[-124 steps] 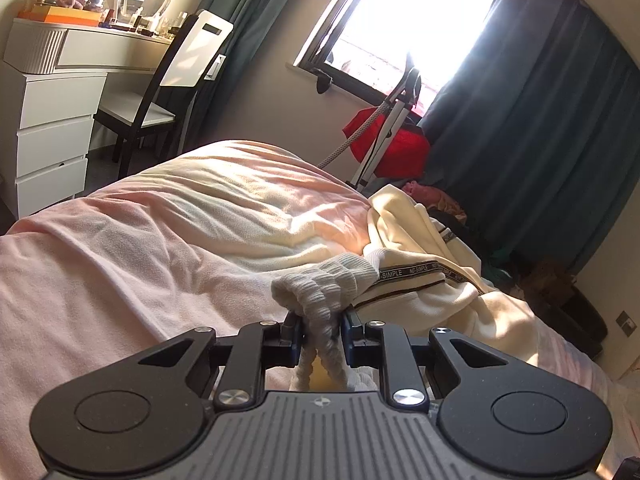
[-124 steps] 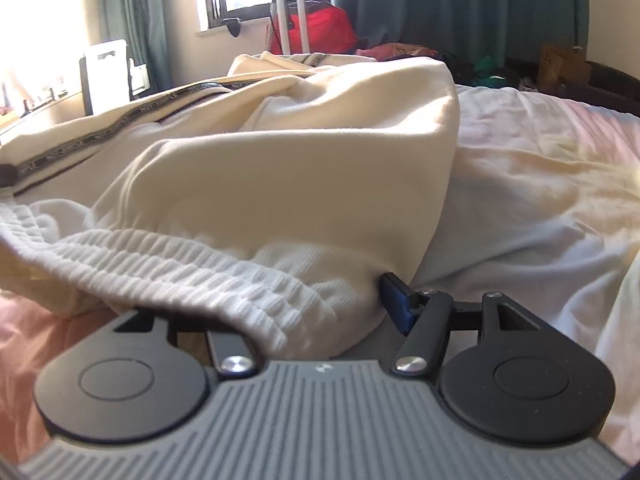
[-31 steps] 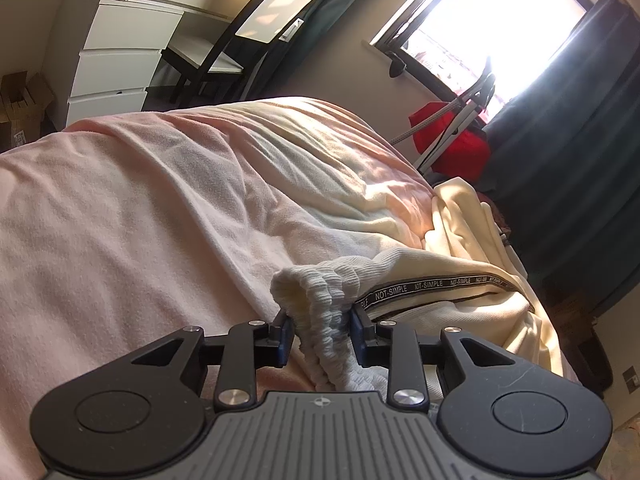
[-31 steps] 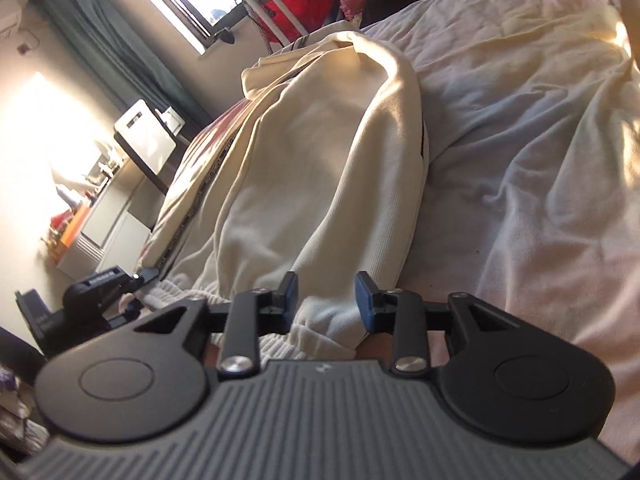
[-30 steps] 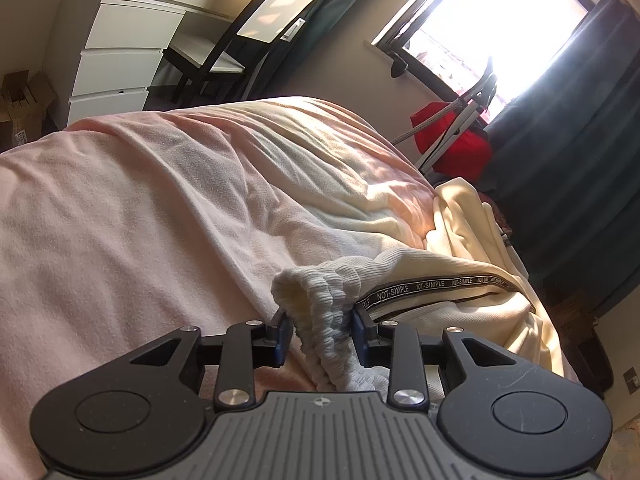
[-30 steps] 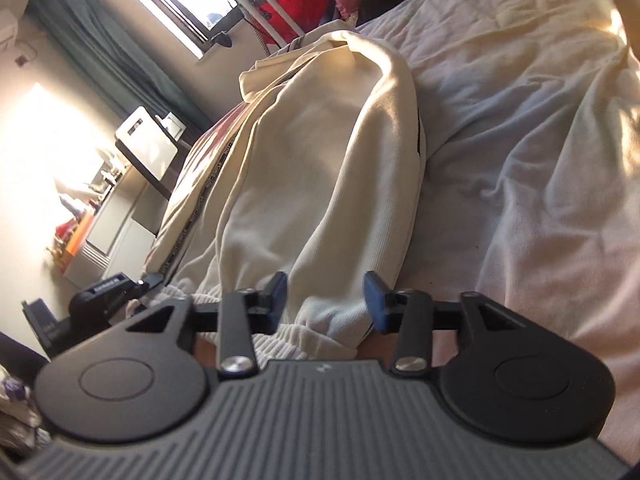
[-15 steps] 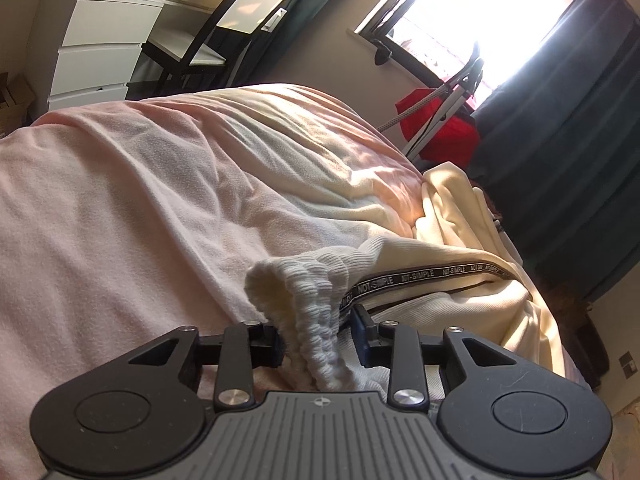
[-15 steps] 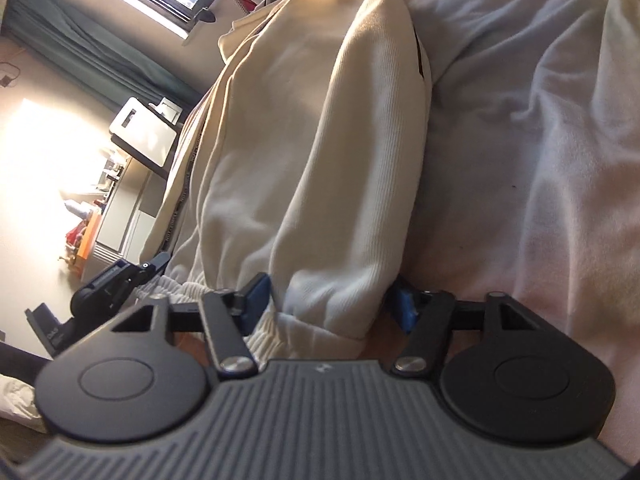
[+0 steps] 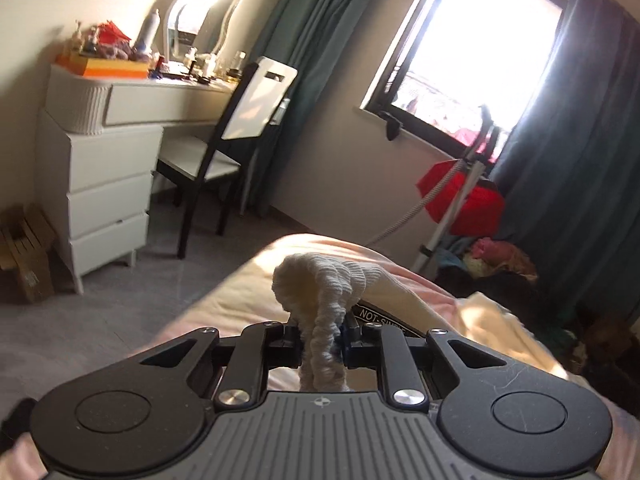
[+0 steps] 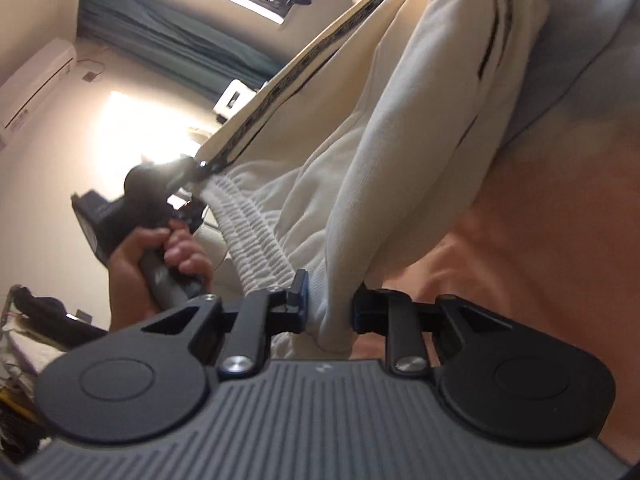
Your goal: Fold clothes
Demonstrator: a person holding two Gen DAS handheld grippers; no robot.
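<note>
Cream trousers (image 10: pixel 384 128) with a ribbed elastic waistband and a black lettered side stripe hang lifted over the pink bed sheet (image 10: pixel 552 216). My left gripper (image 9: pixel 322 340) is closing, its pads pressed on a bunched end of the waistband (image 9: pixel 320 284), held up above the bed. My right gripper (image 10: pixel 330 308) is closing too, and its pads squeeze the other end of the waistband and the cloth below it. In the right wrist view a hand (image 10: pixel 160 252) holds the left gripper's handle at the far end of the stretched waistband.
A white dresser (image 9: pixel 104 168) with clutter on top and a black-and-white chair (image 9: pixel 236 136) stand left of the bed. A red bag on a white stand (image 9: pixel 464 196) sits under the bright window (image 9: pixel 480 48), with dark green curtains and a clothes pile (image 9: pixel 500 256) beside it.
Both grippers have lifted the waistband off the bed; the left has risen and now faces the room. The right gripper's jaws have closed from wide apart onto the cloth.
</note>
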